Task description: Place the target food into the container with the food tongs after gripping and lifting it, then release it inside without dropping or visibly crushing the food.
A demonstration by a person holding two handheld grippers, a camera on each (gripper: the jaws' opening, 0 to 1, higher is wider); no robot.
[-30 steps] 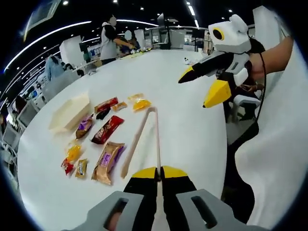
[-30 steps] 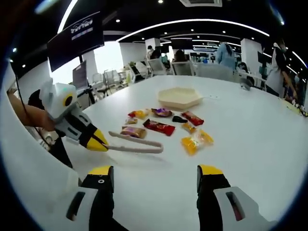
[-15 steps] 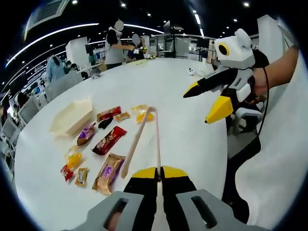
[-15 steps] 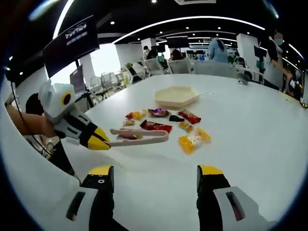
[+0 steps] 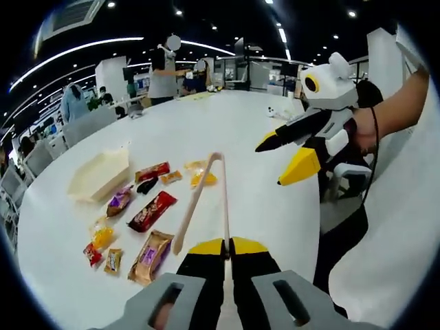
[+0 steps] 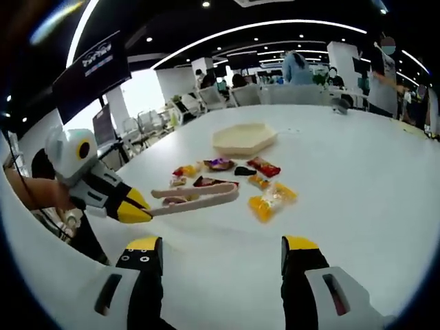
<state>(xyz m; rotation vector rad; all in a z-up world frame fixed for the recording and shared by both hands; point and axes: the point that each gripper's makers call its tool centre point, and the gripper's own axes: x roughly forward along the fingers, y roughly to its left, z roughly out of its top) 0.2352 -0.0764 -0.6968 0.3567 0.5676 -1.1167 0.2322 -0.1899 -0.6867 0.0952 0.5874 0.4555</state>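
Note:
My left gripper (image 5: 227,246) is shut on one arm of the beige food tongs (image 5: 221,196). The other arm hangs free, and the joined end points away over the table. In the right gripper view the left gripper (image 6: 141,210) holds the tongs (image 6: 199,198) above several wrapped snacks. Among the snacks are a red pack (image 5: 152,210), a gold-and-purple pack (image 5: 151,256) and orange bags (image 6: 271,199). The beige hexagonal container (image 5: 100,175) (image 6: 244,137) lies beyond them. My right gripper (image 6: 221,247) (image 5: 275,163) is open, holds nothing, and hovers right of the tongs.
The round white table (image 5: 268,227) has its edge close on my side. A person's forearm (image 5: 395,110) holds the right gripper. People, chairs and desks stand beyond the table's far side.
The left gripper has lifted the tongs off the table and swung their far end over the snacks. The right gripper stays open.

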